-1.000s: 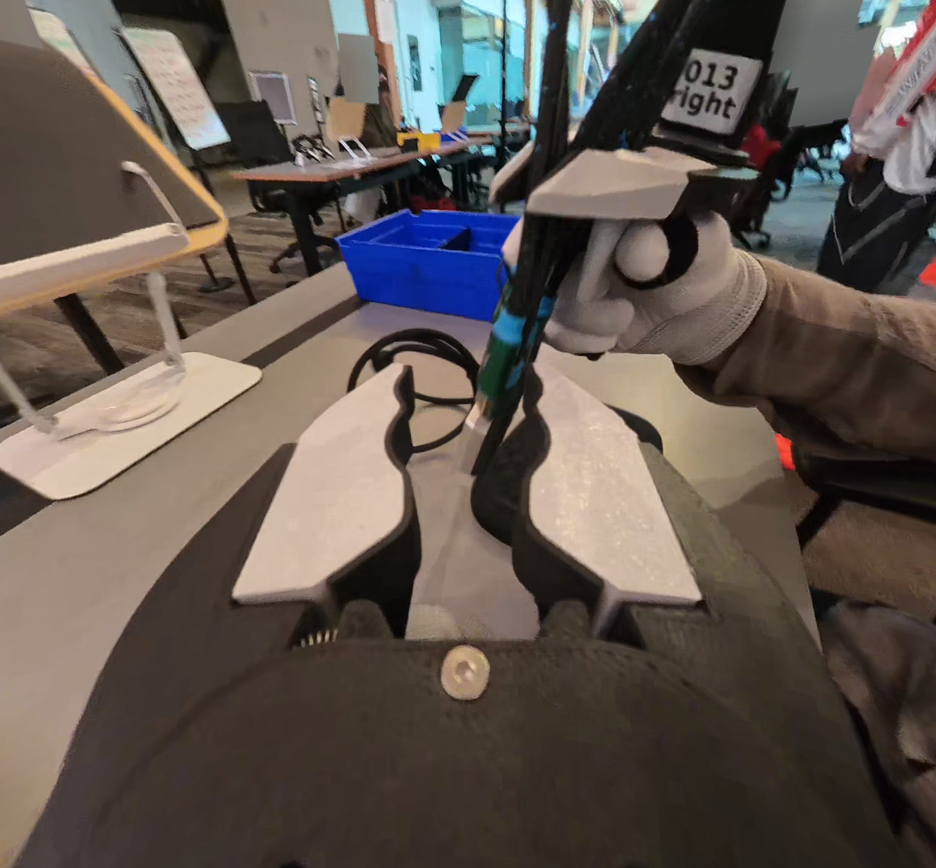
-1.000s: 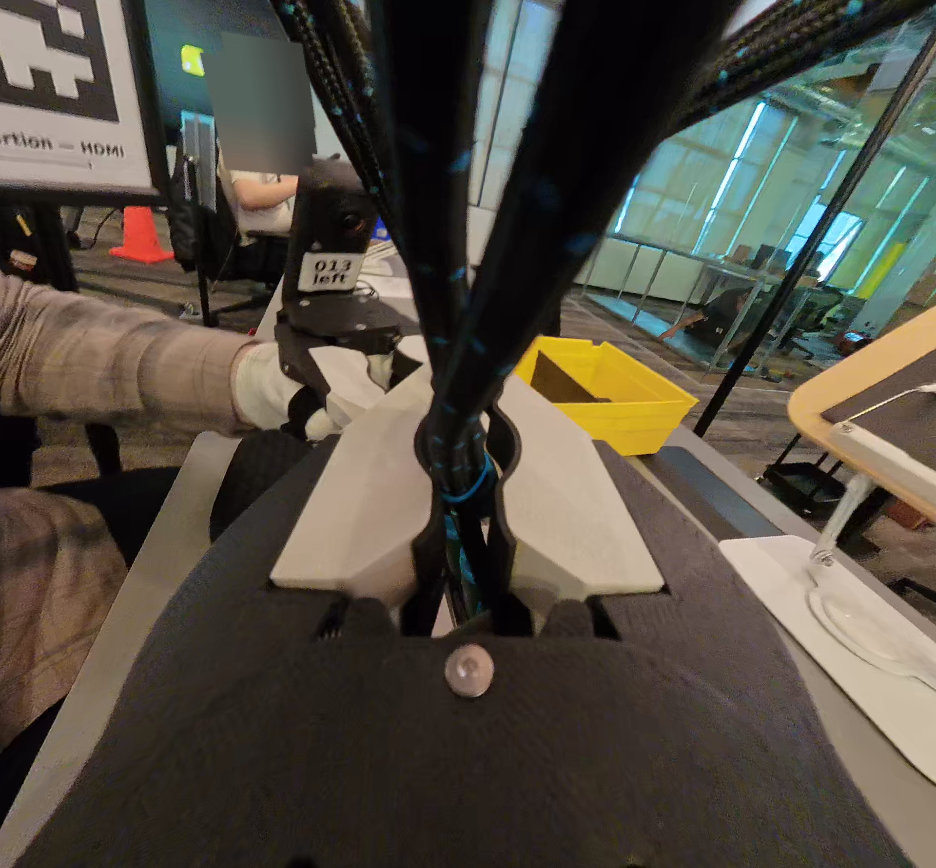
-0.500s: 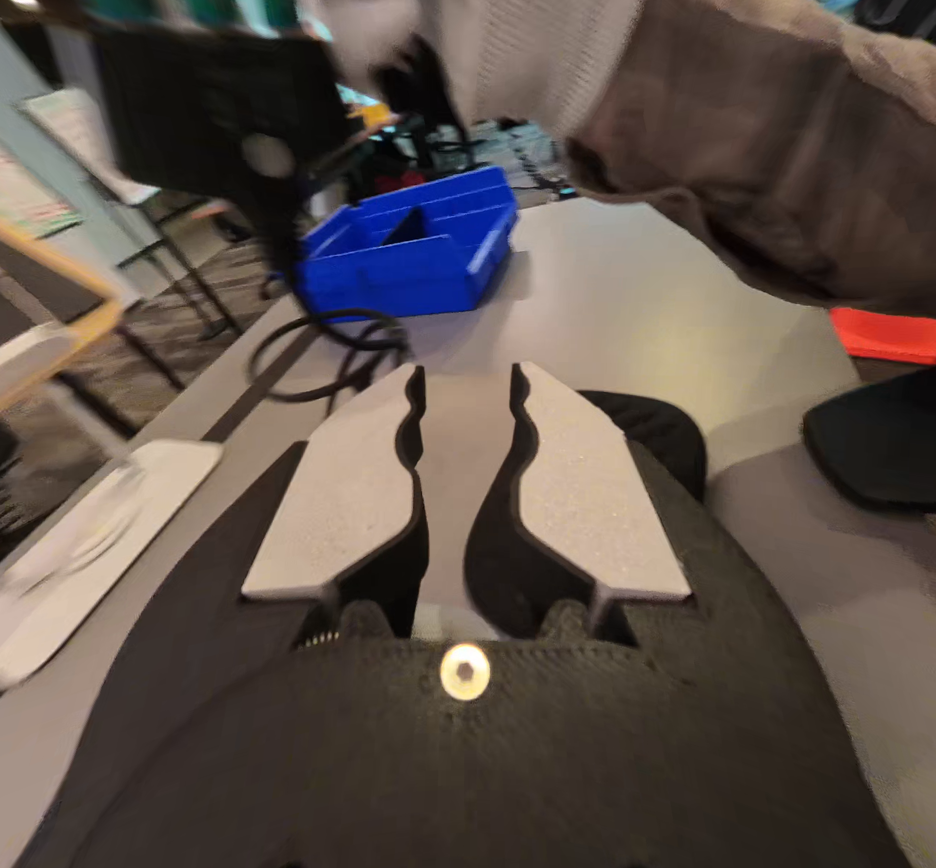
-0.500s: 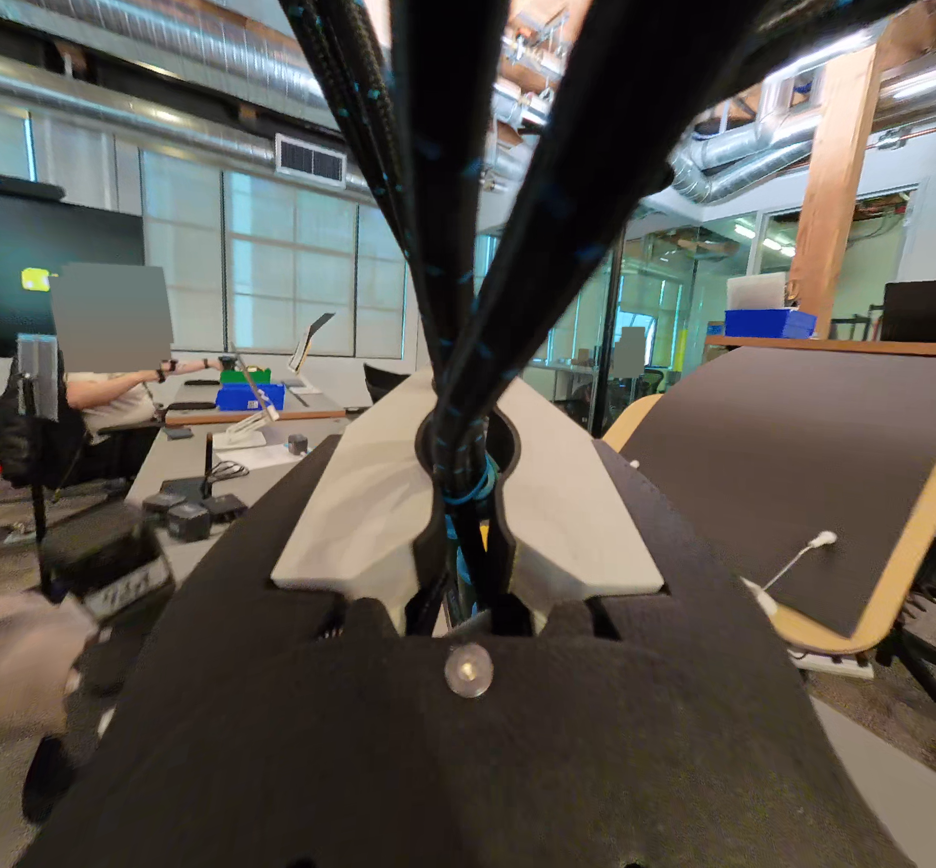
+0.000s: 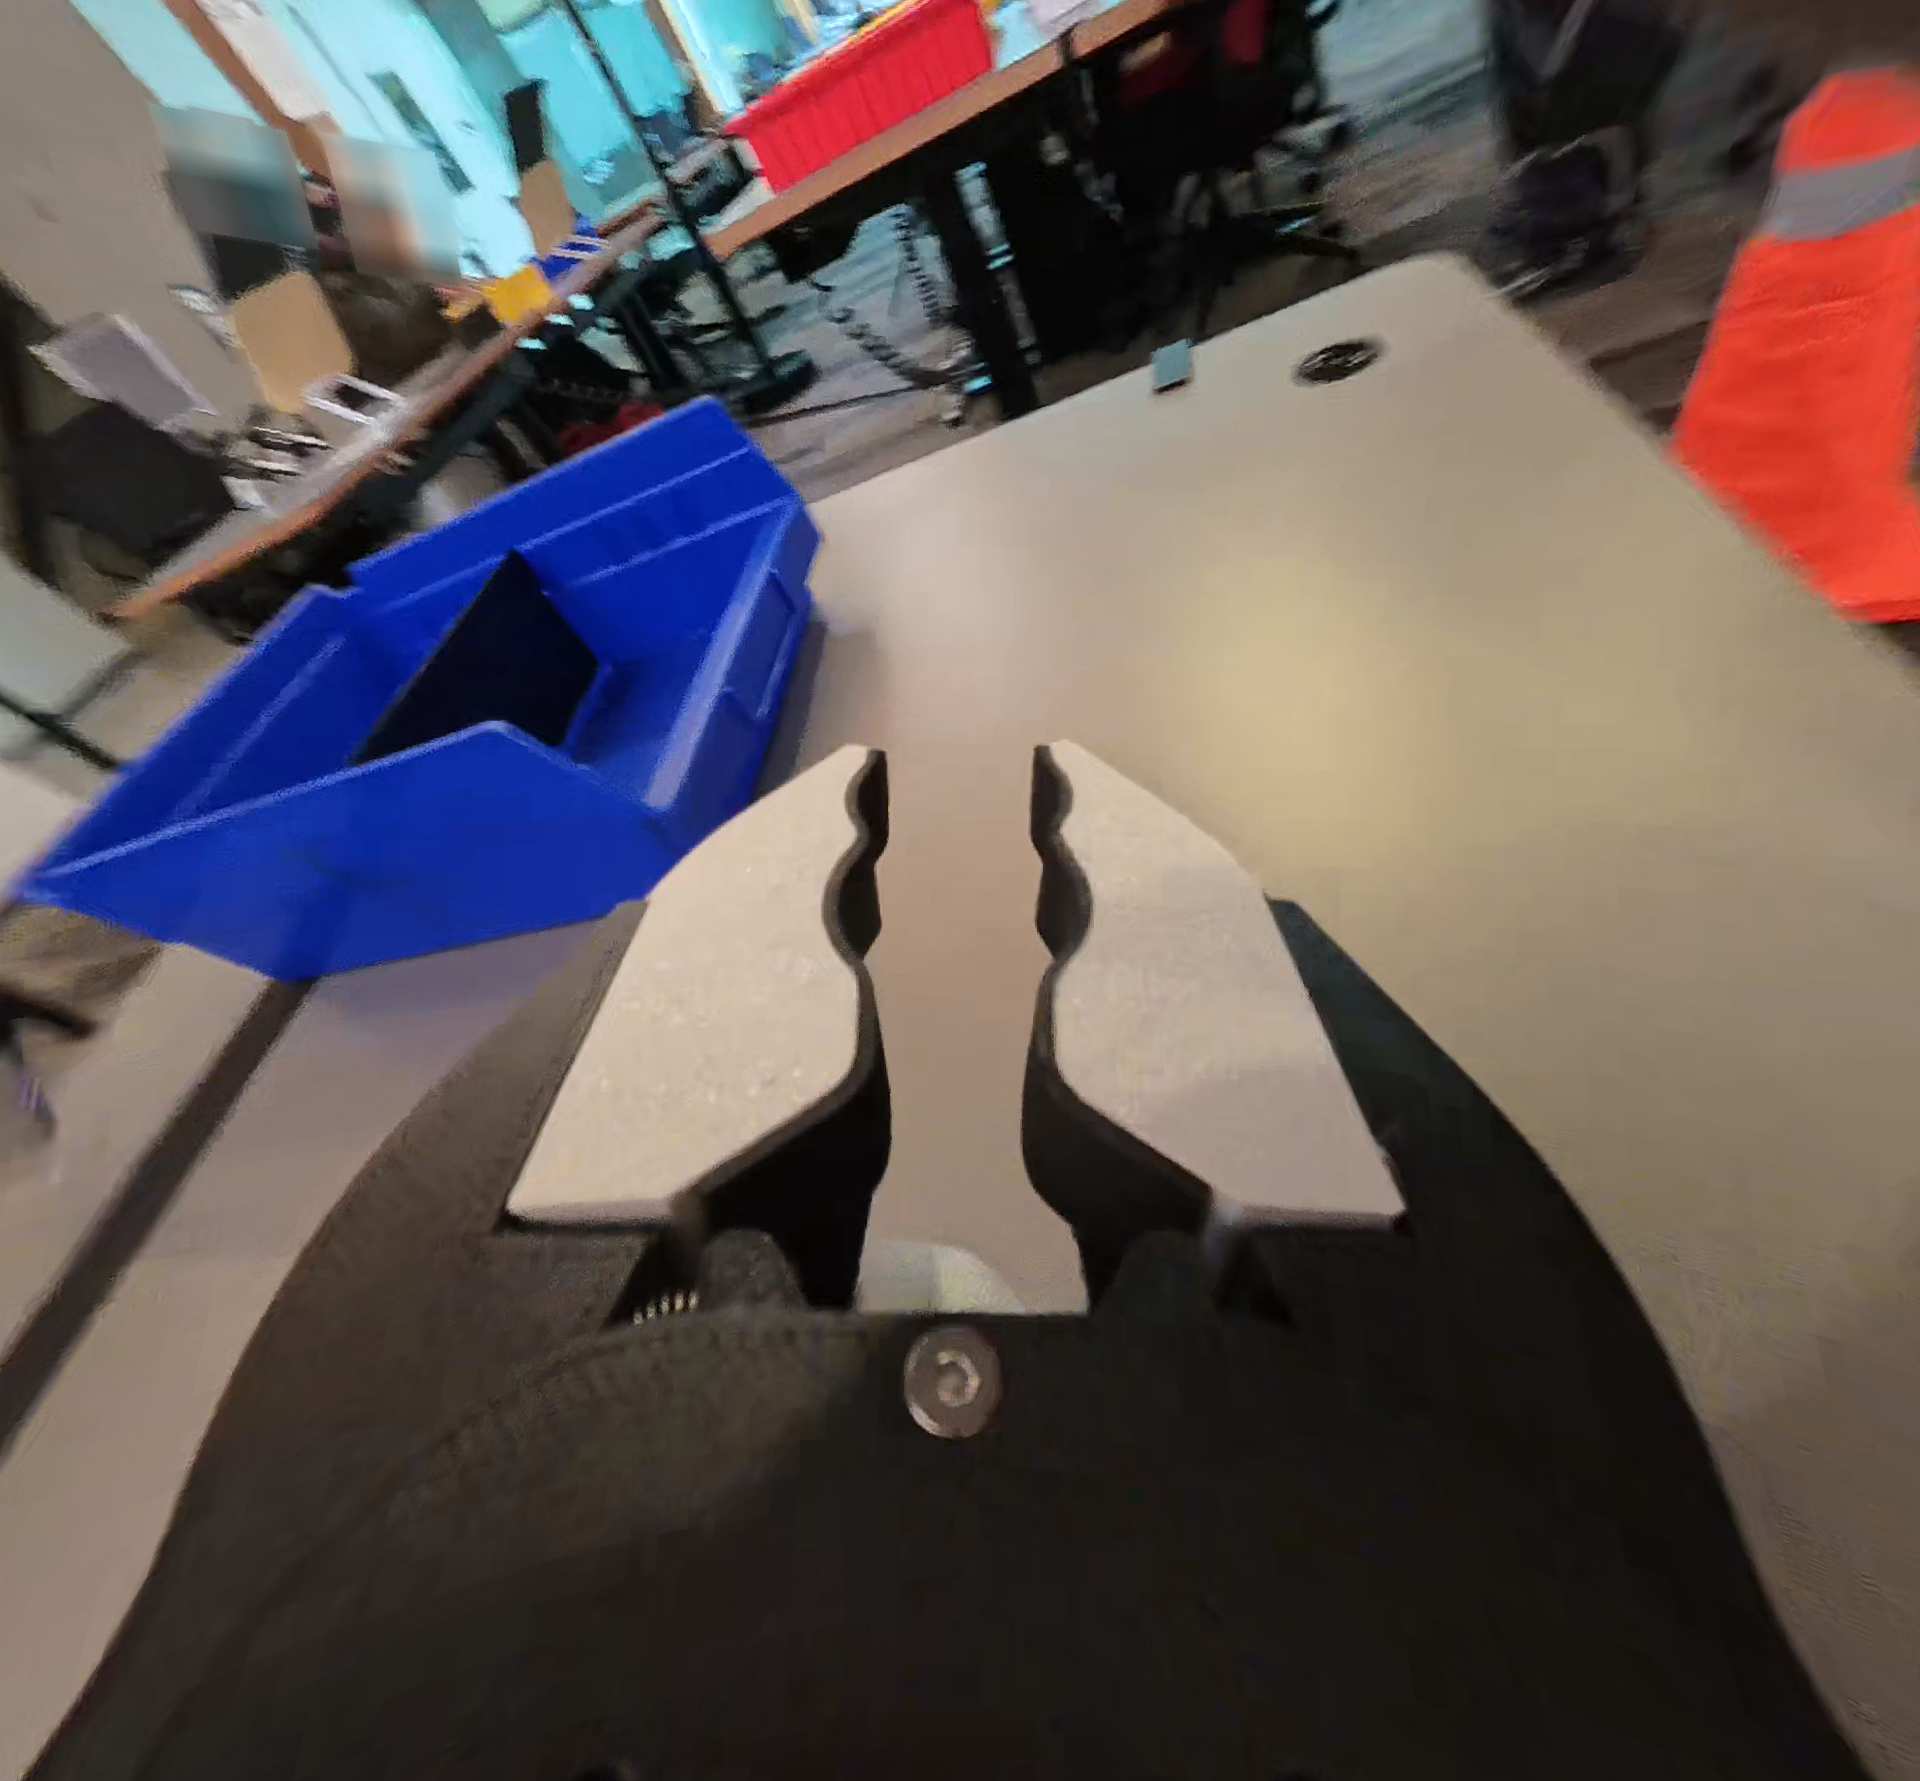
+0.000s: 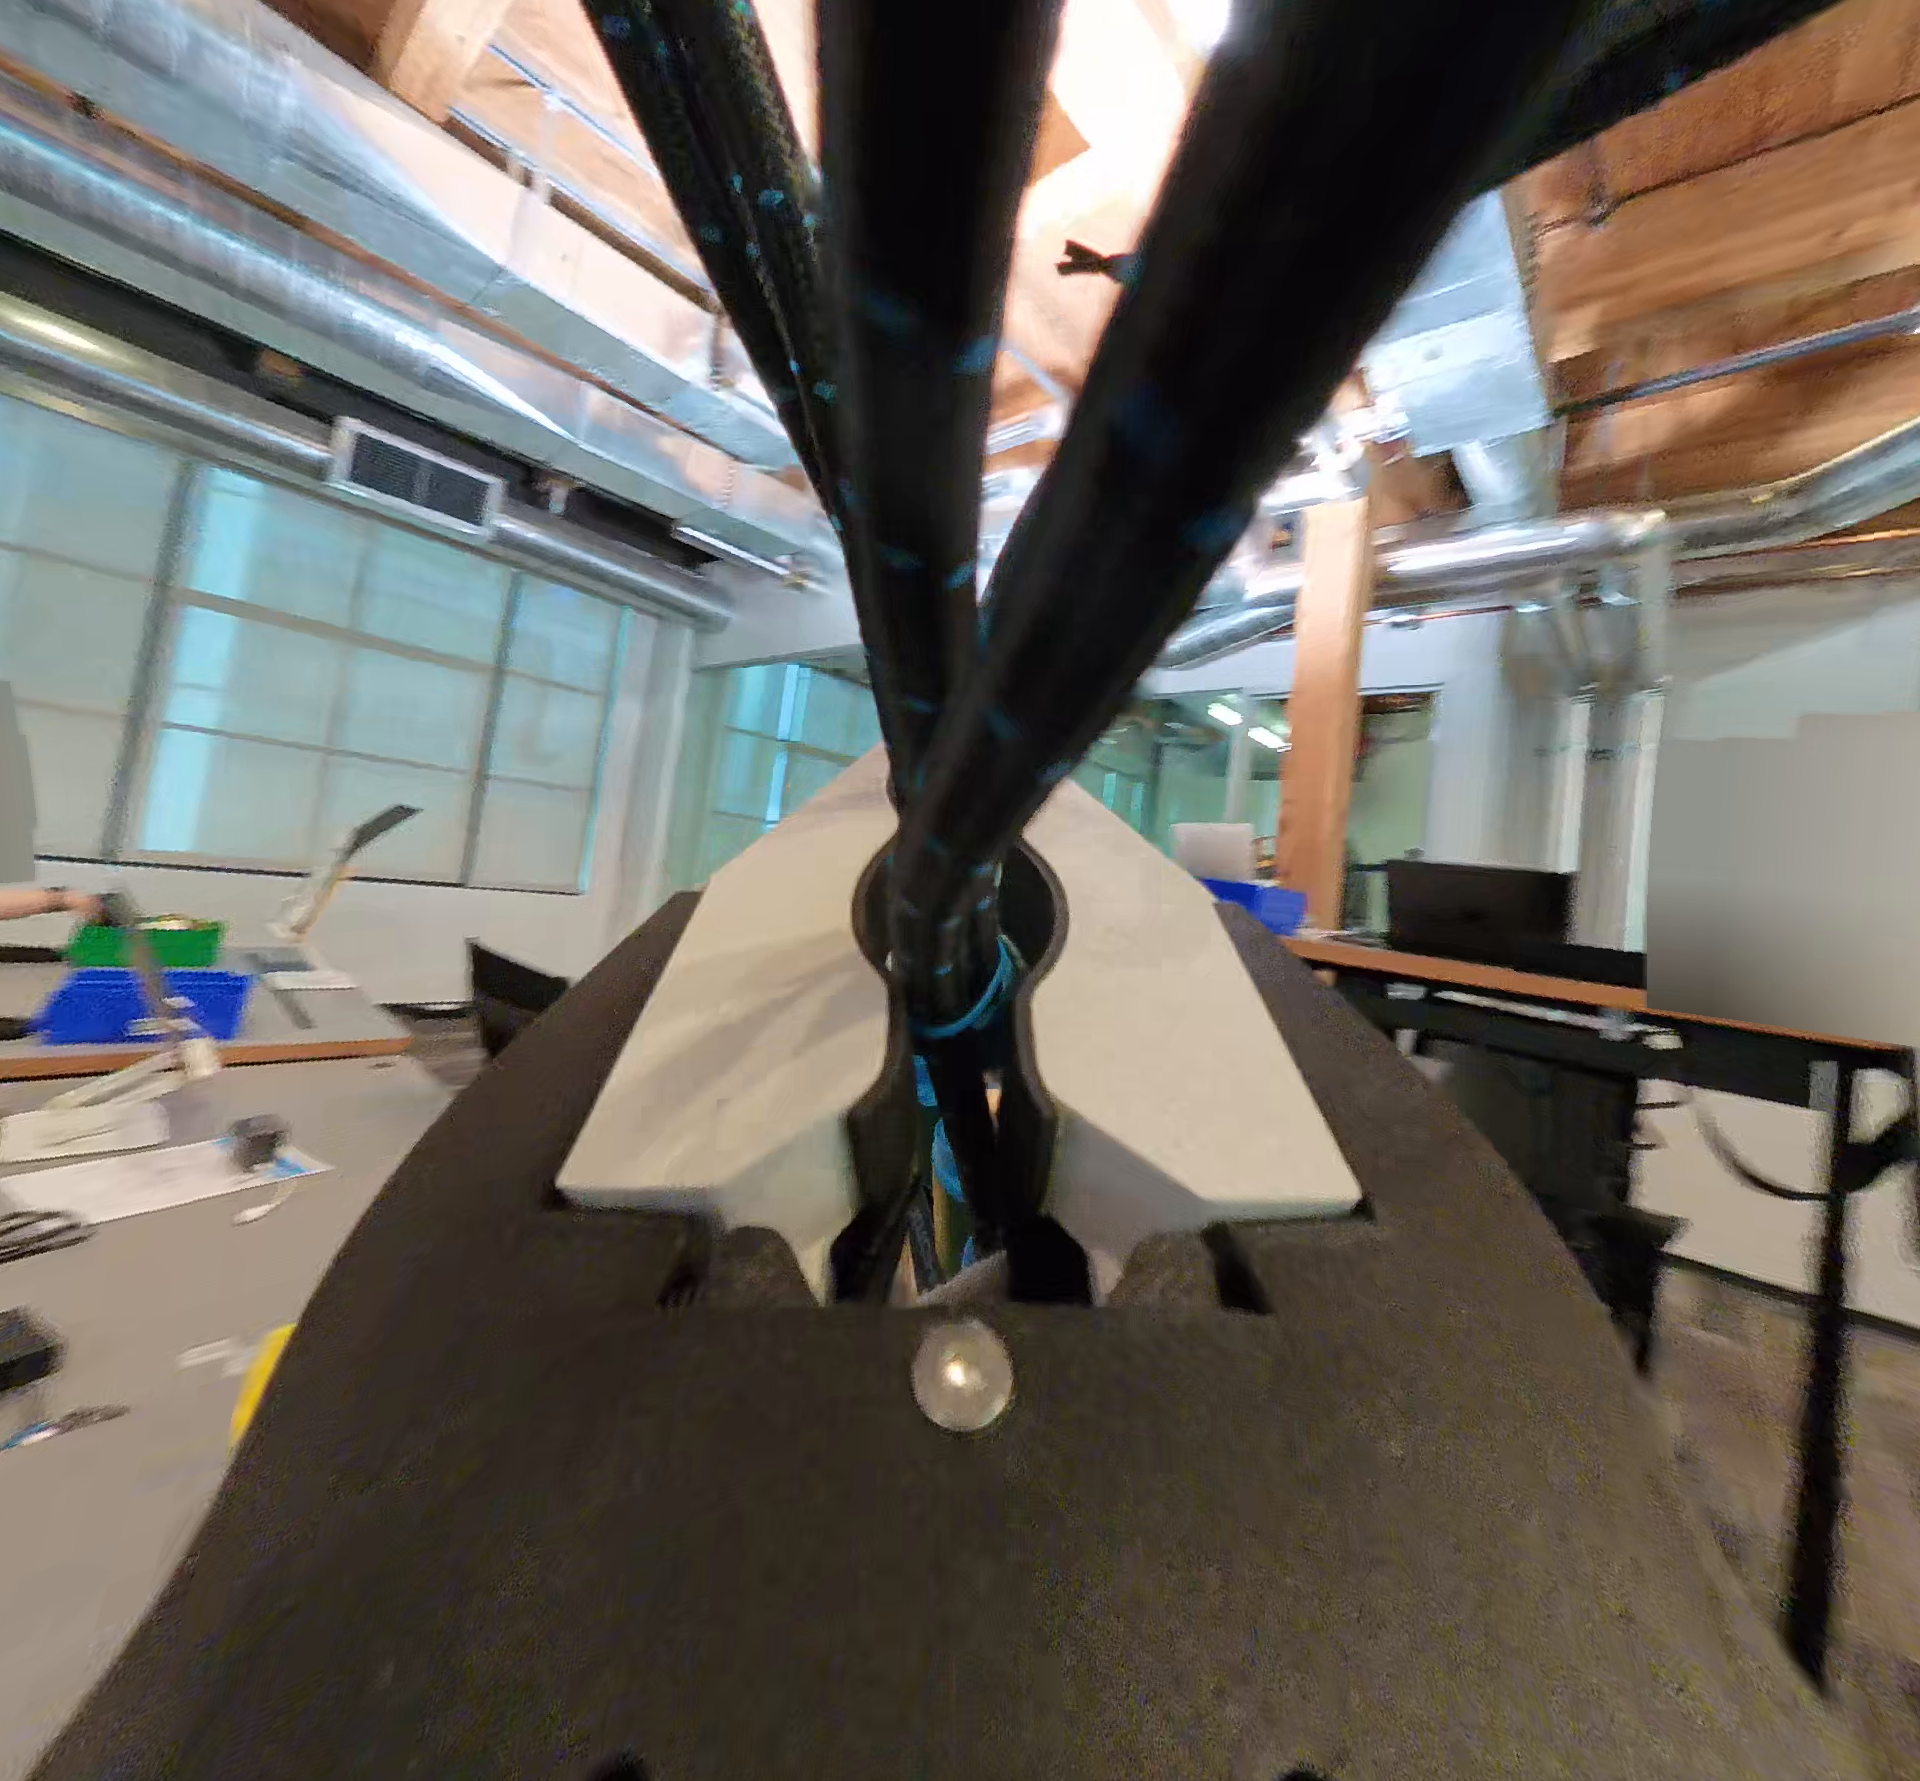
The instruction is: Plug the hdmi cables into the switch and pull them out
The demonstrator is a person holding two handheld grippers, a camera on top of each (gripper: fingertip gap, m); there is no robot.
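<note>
**A:** What do I have in the tongs right now?

**B:** My right gripper (image 6: 961,796) is clamped on a bundle of black braided HDMI cables (image 6: 935,505), which fan out toward the top of the frame; a blue band (image 6: 971,1009) ties them just behind the fingertips. My left gripper (image 5: 958,765) is parted with nothing between the fingers, low in the frame over the grey table (image 5: 1351,640).

**B:** And the switch?

**A:** I see it in neither view. The right wrist view is tilted toward the ceiling ducts, and both views are blurred, so it may simply lie out of frame.

**B:** How would I do this step well?

**A:** I judge I should bring the bundle down level, find a connector end, and let the free left tongs take one plug rather than the whole bunch.

**B:** Anything in the way?

**A:** The blue bin (image 5: 436,723) sits at mid-left, just beside the left fingers. An orange object (image 5: 1808,360) stands at the right edge, well apart.
</note>
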